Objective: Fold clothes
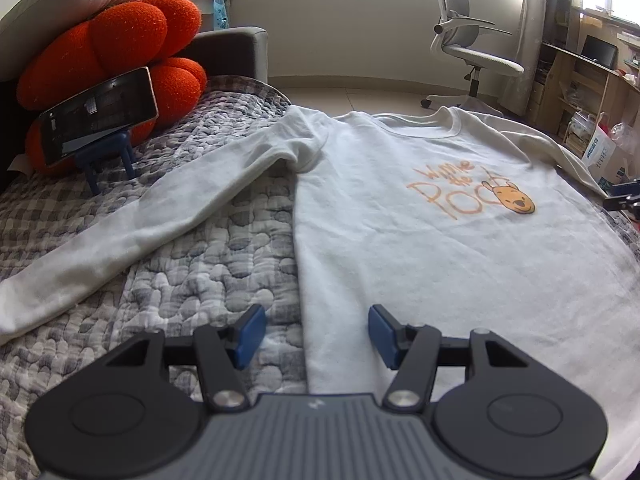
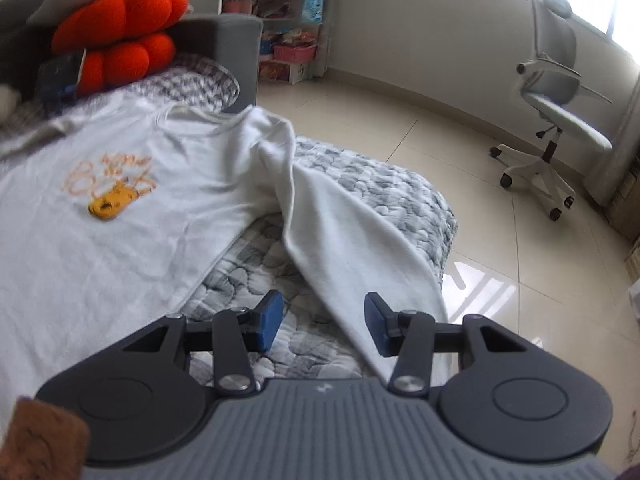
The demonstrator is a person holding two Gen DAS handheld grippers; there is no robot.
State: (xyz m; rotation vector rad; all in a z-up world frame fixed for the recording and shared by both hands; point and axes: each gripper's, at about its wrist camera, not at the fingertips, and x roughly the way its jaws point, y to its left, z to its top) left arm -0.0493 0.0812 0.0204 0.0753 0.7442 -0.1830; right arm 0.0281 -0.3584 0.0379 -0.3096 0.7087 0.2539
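Note:
A white long-sleeved shirt (image 1: 420,216) with an orange Winnie the Pooh print lies face up on the grey checked bed quilt (image 1: 208,280). Its left sleeve (image 1: 140,220) stretches out over the quilt. My left gripper (image 1: 317,334) is open and empty, hovering over the shirt's left side edge near the hem. In the right wrist view the shirt (image 2: 120,220) lies to the left, and its right sleeve (image 2: 352,240) runs toward the bed edge. My right gripper (image 2: 323,322) is open and empty, just above that sleeve's lower end.
An orange plush cushion (image 1: 120,52) and a phone on a blue stand (image 1: 100,124) sit at the bed's head. A white office chair (image 2: 560,120) stands on the tiled floor (image 2: 480,240). Wooden shelves (image 1: 592,80) line the far right. The bed edge drops off right of the sleeve.

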